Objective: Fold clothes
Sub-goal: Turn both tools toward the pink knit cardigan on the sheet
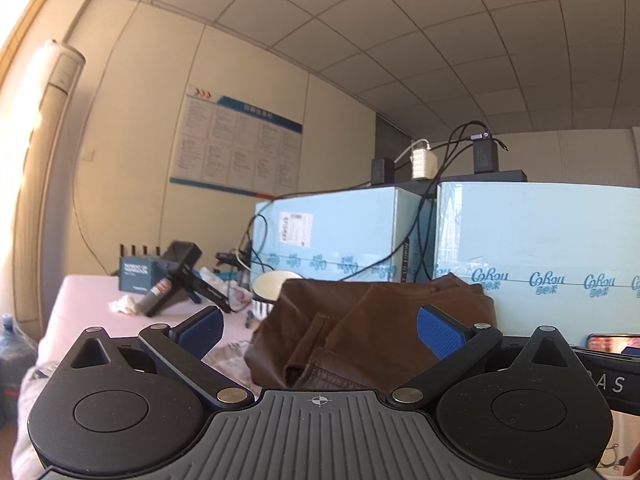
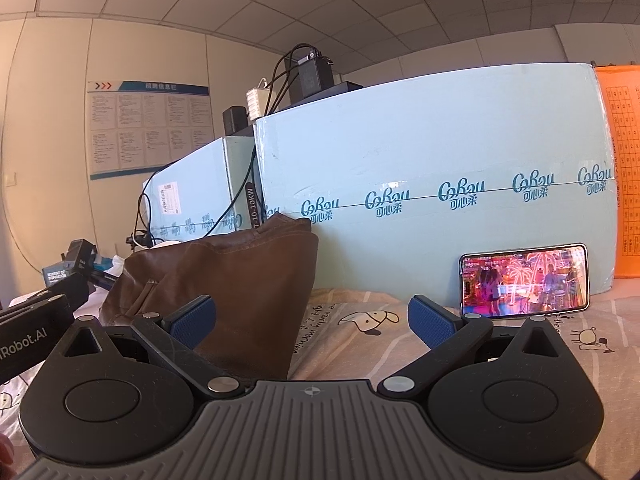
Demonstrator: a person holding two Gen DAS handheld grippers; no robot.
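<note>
Item: brown trousers (image 2: pixel 224 280), bunched; I hold both grippers spread, empty.
Risk: left gripper (image 1: pixel 320 330) or right gripper (image 2: pixel 312 320) may pinch several layers; phone (image 2: pixel 524 280) nearby could topple.

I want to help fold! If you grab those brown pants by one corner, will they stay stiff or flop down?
Probably flop. The brown pants lie in soft creased folds, so they would likely droop from one corner. The fabric looks thick and leathery, so it may feel fairly heavy. The left gripper and right gripper are both open, touching nothing.
</note>
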